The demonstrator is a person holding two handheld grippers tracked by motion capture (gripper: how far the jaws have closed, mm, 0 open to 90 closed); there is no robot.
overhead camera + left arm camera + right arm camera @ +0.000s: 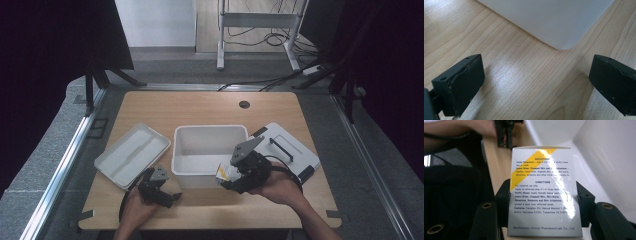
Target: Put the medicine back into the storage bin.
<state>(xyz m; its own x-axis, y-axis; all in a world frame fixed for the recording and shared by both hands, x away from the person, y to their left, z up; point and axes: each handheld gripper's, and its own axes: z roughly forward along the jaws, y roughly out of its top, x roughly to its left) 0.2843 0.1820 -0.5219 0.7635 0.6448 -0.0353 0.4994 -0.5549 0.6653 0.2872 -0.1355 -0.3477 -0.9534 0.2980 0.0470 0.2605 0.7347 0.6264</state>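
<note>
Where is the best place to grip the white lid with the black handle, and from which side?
Probably the black handle: it stands raised on the flat lid, which lies on the table right of the bin. Come from above, jaws across the bar. The right gripper holds a box, so it must first release it.

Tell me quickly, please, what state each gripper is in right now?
Left gripper: open, nothing between its jaws, over the wooden table.
Right gripper: shut on a small white and yellow box, beside the white bin.

floor: grey carpet (45,165) | bg: black curtains (45,40) | metal stand (257,20) w/ cables (272,40)
</note>
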